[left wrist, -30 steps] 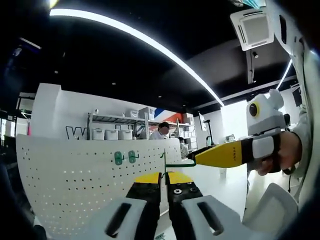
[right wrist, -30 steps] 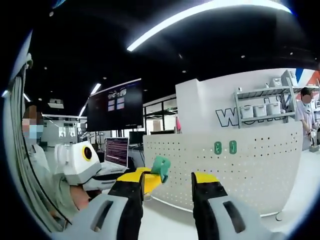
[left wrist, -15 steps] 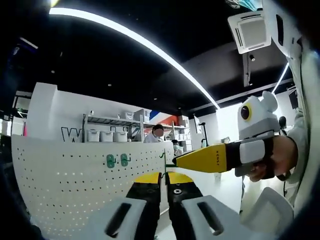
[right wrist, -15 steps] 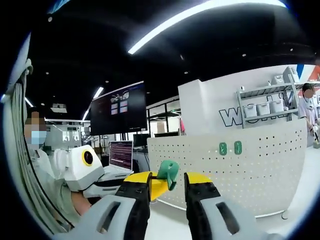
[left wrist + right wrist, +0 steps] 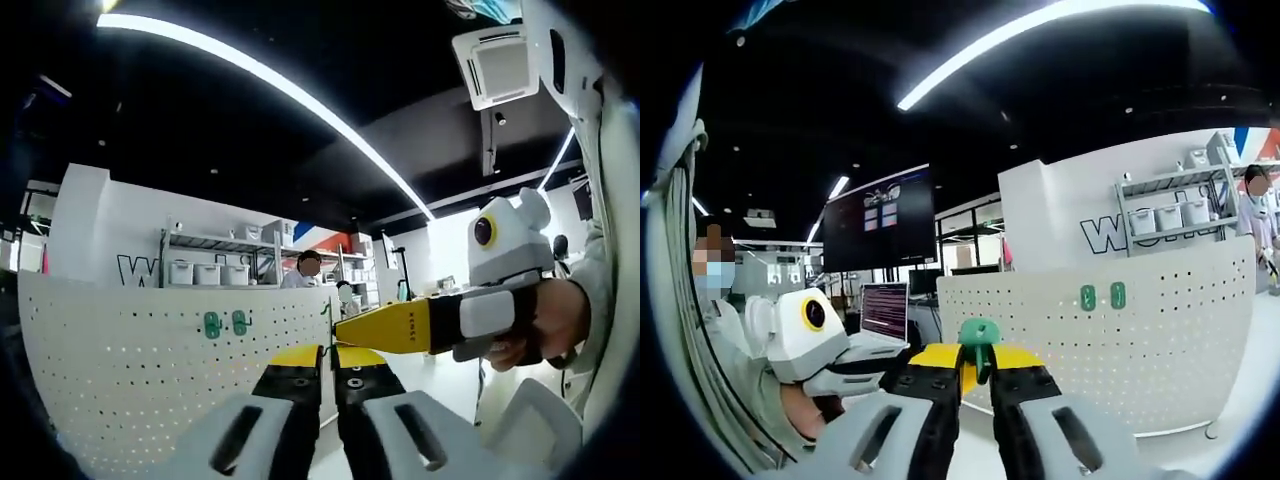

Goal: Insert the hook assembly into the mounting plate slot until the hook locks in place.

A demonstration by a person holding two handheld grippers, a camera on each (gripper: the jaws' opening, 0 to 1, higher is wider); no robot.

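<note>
I hold the green hook assembly [image 5: 978,338] between my two grippers, up in the air in front of the white mounting plate [image 5: 1160,340]. My right gripper [image 5: 975,362] has its jaws drawn narrow and pinched on the hook's green plastic base, which stands up just above the yellow tips. My left gripper [image 5: 327,362] has its jaws pressed close together on the thin green wire end of the hook [image 5: 326,318], which rises from between them. In the left gripper view the right gripper [image 5: 345,330] comes in from the right, its yellow jaw carrying a small line of dark print too small for me to read, with a hand [image 5: 545,320] wrapped round its handle.

The mounting plate is a perforated white board standing upright, well apart from the hook. Two small green pieces [image 5: 1103,296] sit side by side on it near its upper edge; they show in the left gripper view too [image 5: 226,324].

Behind the plate a white wall [image 5: 1080,200] bears large dark letters; I can make out a "W" and part of the next letter, the rest hidden by a metal shelf [image 5: 1170,215] holding white bins. To the left hangs a dark screen [image 5: 878,222], with an open laptop [image 5: 883,312] below it showing lines of text I cannot read. The ceiling is black, crossed by a long bright light strip [image 5: 270,85], and an air vent [image 5: 505,65] is set in it.
</note>
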